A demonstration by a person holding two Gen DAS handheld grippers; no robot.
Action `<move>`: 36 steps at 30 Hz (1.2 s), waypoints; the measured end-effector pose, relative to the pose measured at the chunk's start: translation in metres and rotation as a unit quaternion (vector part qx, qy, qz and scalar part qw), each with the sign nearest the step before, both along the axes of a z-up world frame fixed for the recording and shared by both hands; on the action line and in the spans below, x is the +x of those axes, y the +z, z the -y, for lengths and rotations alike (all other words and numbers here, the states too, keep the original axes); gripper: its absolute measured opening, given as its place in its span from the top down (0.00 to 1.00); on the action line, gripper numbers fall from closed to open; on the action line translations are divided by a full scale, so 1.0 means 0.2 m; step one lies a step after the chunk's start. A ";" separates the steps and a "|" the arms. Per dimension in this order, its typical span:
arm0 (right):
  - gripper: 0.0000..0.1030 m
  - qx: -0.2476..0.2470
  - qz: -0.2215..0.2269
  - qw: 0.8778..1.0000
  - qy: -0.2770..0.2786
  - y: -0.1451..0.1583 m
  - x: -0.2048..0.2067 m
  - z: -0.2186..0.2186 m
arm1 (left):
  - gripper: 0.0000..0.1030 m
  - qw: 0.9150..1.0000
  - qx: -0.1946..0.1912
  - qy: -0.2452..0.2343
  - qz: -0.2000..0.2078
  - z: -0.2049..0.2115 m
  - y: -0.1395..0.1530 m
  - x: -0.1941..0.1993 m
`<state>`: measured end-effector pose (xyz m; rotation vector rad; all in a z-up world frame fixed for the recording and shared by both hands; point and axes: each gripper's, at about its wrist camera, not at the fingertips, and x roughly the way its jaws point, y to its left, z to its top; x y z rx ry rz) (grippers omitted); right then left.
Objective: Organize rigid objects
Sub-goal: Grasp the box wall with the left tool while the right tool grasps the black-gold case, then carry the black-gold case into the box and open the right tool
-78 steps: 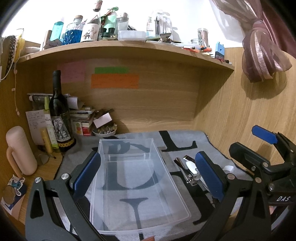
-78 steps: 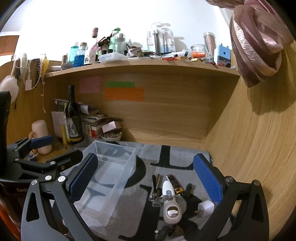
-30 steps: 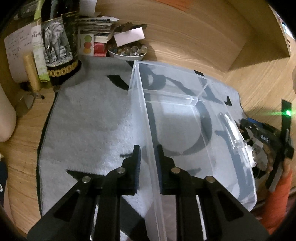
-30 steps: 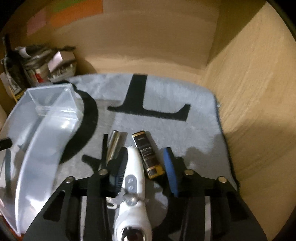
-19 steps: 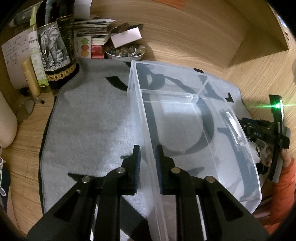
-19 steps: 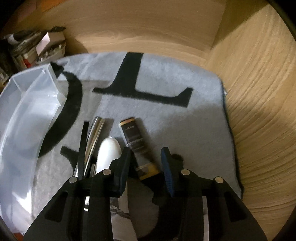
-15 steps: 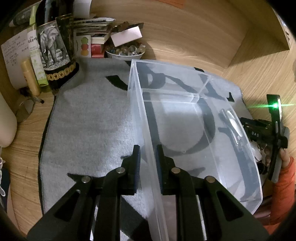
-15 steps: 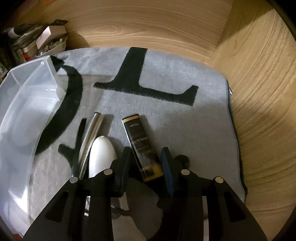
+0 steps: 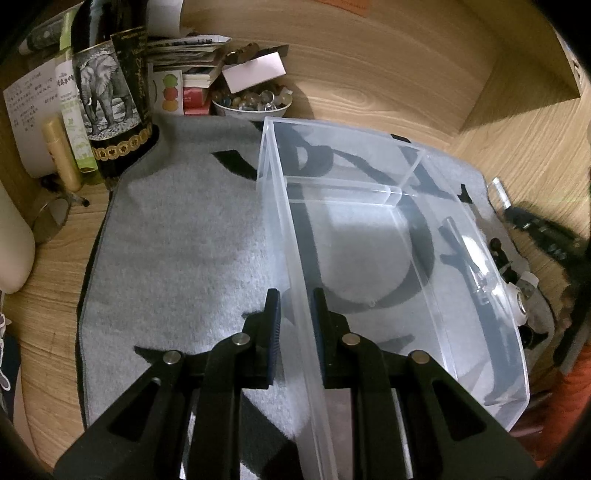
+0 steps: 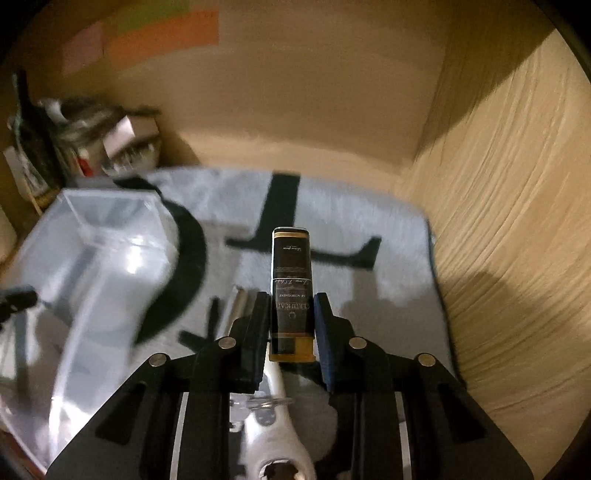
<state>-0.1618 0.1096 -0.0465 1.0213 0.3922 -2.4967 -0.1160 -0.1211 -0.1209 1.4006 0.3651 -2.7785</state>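
A home desk nook, probably in a bedroom or study: wood-grain walls (image 10: 498, 184) close in a grey lettered mat (image 9: 177, 243), with a wine bottle (image 9: 110, 99), stacked books (image 9: 192, 81), a bowl of marbles (image 9: 251, 103) and blurred sticky notes (image 10: 162, 33).

There was 1 clear plastic bin (image 9: 369, 236), 1 black-and-gold box (image 10: 291, 291), 1 white device (image 10: 273, 435), 1 wine bottle (image 9: 110, 96), 1 bowl of marbles (image 9: 251, 103) and 1 grey mat (image 9: 177, 240).

black-and-gold box (image 10: 291, 291) lifted above the mat, near clear bin (image 10: 92, 266).
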 end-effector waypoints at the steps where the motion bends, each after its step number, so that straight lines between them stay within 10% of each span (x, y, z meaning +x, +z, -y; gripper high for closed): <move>1: 0.79 -0.005 -0.007 1.000 0.002 0.02 0.00 0.02 | 0.84 1.000 -0.001 -0.001 -0.001 0.00 0.00 0.00; 16: 0.79 -0.037 -0.055 0.994 0.091 0.24 0.28 0.35 | 0.84 1.000 -0.009 -0.020 -0.012 0.00 0.00 0.05; 36: 0.79 0.027 0.078 0.977 0.196 -0.08 0.23 0.88 | 0.82 0.999 -0.017 -0.045 -0.026 -0.01 0.00 0.08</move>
